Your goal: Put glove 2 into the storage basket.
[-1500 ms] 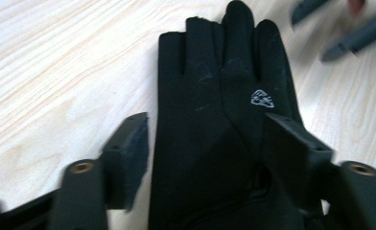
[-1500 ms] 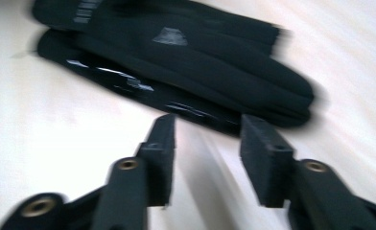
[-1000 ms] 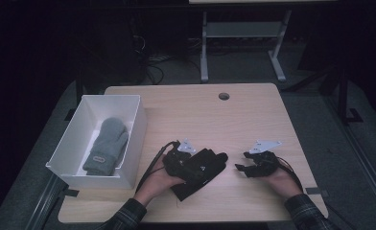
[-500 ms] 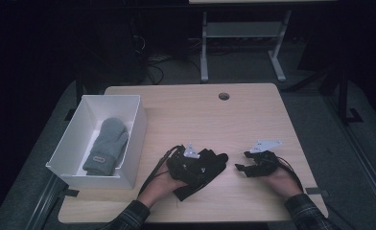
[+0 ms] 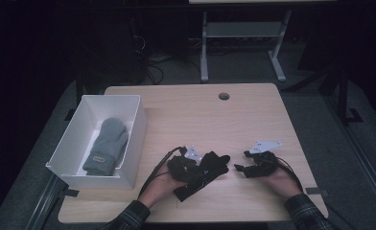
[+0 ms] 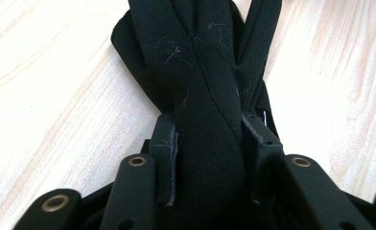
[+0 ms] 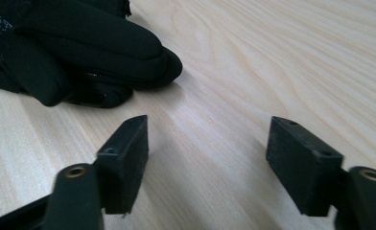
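Note:
A black glove (image 5: pixel 210 167) lies on the wooden table near its front edge. My left gripper (image 5: pixel 188 168) is shut on it; in the left gripper view the black glove (image 6: pixel 200 72) is pinched between the two pads (image 6: pixel 169 158). My right gripper (image 5: pixel 241 168) rests on the table just right of the glove, open and holding nothing. The right gripper view has the black glove (image 7: pixel 80 52) ahead and to the left of the open right gripper (image 7: pixel 207 153). A grey mitten (image 5: pixel 107 146) lies inside the white box (image 5: pixel 133 139) at the left.
The wooden table (image 5: pixel 215 124) has a round cable hole (image 5: pixel 224 96) near its far edge. Behind the table stand a metal frame (image 5: pixel 241 43) and loose cables on the dark floor. A hand holds each gripper from the front edge.
My left gripper with the black glove has shifted slightly left and toward the front edge. The right gripper has stayed in place.

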The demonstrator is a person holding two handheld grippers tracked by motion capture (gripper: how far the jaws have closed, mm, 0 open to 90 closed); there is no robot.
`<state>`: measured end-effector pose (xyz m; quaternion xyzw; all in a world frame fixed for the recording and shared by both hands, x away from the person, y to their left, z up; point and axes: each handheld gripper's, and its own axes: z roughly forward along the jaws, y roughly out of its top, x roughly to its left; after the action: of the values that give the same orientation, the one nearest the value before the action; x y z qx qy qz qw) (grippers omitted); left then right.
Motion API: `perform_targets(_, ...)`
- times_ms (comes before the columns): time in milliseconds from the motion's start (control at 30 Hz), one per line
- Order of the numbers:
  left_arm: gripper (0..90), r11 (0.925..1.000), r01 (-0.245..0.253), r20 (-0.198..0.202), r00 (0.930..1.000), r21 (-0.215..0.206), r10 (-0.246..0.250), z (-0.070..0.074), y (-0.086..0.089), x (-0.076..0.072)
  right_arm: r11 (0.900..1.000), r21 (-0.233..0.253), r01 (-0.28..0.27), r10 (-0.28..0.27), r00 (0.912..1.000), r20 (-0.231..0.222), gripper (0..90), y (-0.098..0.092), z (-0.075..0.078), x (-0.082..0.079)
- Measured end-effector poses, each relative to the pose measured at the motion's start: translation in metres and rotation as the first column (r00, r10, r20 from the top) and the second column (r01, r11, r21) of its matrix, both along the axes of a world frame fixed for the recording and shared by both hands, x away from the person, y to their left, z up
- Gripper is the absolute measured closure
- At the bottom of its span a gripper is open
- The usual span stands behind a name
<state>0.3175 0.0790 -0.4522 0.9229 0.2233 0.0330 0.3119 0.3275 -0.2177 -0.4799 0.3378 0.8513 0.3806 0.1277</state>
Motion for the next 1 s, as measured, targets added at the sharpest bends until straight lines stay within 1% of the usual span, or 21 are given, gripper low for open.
perform_targets(33, 63.8, 1.0, -0.005, 0.001, 1.0, -0.004, 0.005, 0.001, 0.0, 0.0, 1.0, -0.002, -0.005, 0.005, 1.0, 0.008, 27.7, 0.0, -0.001, 0.0)
perform_targets(67, 64.3, 0.9998, -0.012, -0.007, 0.9999, -0.014, 0.012, 0.002, 0.0, 0.0, 1.0, -0.001, -0.003, 0.003, 1.0, 0.009, 27.5, 0.001, -0.001, 0.0)
perform_targets(100, 64.5, 0.9999, -0.008, -0.017, 0.9998, -0.01, 0.008, 0.004, 0.001, 0.0, 1.0, -0.001, -0.001, 0.001, 1.0, 0.01, 27.4, 0.001, -0.001, 0.0)
perform_targets(133, 64.6, 0.9997, -0.013, -0.024, 0.9996, -0.019, 0.012, 0.006, 0.001, 0.001, 1.0, -0.001, 0.0, 0.0, 1.0, 0.009, 27.4, 0.001, -0.001, 0.0)
perform_targets(167, 64.7, 0.9994, -0.012, -0.031, 0.9995, -0.032, 0.011, 0.011, 0.003, 0.001, 1.0, -0.001, 0.0, 0.0, 1.0, 0.009, 27.4, 0.001, -0.001, 0.0)
perform_targets(200, 64.7, 0.9995, -0.007, -0.036, 0.9993, -0.032, 0.006, 0.015, 0.005, 0.003, 1.0, 0.0, 0.002, -0.002, 1.0, 0.01, 27.4, 0.001, -0.001, 0.0)
perform_targets(300, 64.8, 0.9983, -0.034, -0.03, 0.999, -0.048, 0.032, 0.029, 0.012, 0.006, 1.0, 0.001, 0.001, -0.001, 0.9999, 0.01, 26.9, 0.001, -0.001, 0.0)
perform_targets(333, 64.7, 0.9967, -0.048, -0.032, 0.9984, -0.066, 0.046, 0.041, 0.017, 0.009, 1.0, 0.0, 0.0, 0.0, 1.0, 0.01, 26.8, 0.001, -0.001, 0.0)
perform_targets(367, 64.7, 0.995, -0.062, -0.034, 0.9977, -0.079, 0.059, 0.044, 0.018, 0.009, 1.0, 0.0, 0.0, 0.0, 0.9999, 0.011, 26.4, 0.001, -0.001, 0.0)
perform_targets(433, 64.6, 0.9945, -0.071, -0.019, 0.9974, -0.077, 0.07, 0.06, 0.024, 0.013, 1.0, 0.001, 0.005, -0.005, 1.0, 0.005, 25.6, 0.001, -0.001, 0.0)
perform_targets(533, 64.5, 0.9903, -0.106, 0.001, 0.9944, -0.091, 0.106, 0.085, 0.034, 0.019, 1.0, 0.001, 0.005, -0.005, 1.0, 0.004, 25.2, 0.001, -0.001, -0.001)
perform_targets(567, 64.5, 0.9881, -0.119, 0.005, 0.9927, -0.097, 0.12, 0.093, 0.038, 0.022, 1.0, 0.001, 0.004, -0.004, 1.0, 0.005, 25.0, 0.002, -0.001, 0.0)
perform_targets(667, 64.5, 0.9836, -0.151, 0.023, 0.9878, -0.099, 0.154, 0.115, 0.051, 0.03, 1.0, 0.0, 0.003, -0.003, 1.0, 0.004, 24.9, 0.002, -0.001, -0.001)
perform_targets(700, 64.5, 0.9827, -0.156, 0.027, 0.9868, -0.099, 0.16, 0.12, 0.055, 0.032, 1.0, -0.001, 0.002, -0.002, 1.0, 0.005, 24.8, 0.001, -0.001, 0.0)
perform_targets(733, 64.5, 0.978, -0.174, 0.027, 0.9836, -0.114, 0.179, 0.126, 0.061, 0.035, 1.0, 0.003, 0.004, -0.004, 1.0, 0.002, 24.8, 0.002, -0.001, -0.001)
perform_targets(800, 64.5, 0.974, -0.194, 0.032, 0.9795, -0.117, 0.199, 0.136, 0.072, 0.04, 1.0, 0.003, 0.004, -0.004, 1.0, 0.003, 24.8, 0.002, -0.001, -0.001)
perform_targets(833, 64.5, 0.9712, -0.206, 0.035, 0.9769, -0.12, 0.211, 0.14, 0.076, 0.042, 1.0, 0.002, 0.004, -0.004, 1.0, 0.003, 24.8, 0.002, -0.001, -0.001)
perform_targets(900, 64.5, 0.9632, -0.235, 0.043, 0.9692, -0.13, 0.243, 0.153, 0.091, 0.046, 1.0, 0.0, 0.002, -0.002, 1.0, 0.005, 24.8, 0.002, -0.001, 0.0)
perform_targets(1000, 64.5, 0.9518, -0.272, 0.053, 0.958, -0.141, 0.282, 0.164, 0.106, 0.049, 1.0, 0.003, 0.003, -0.003, 1.0, 0.004, 24.8, 0.002, -0.001, -0.001)
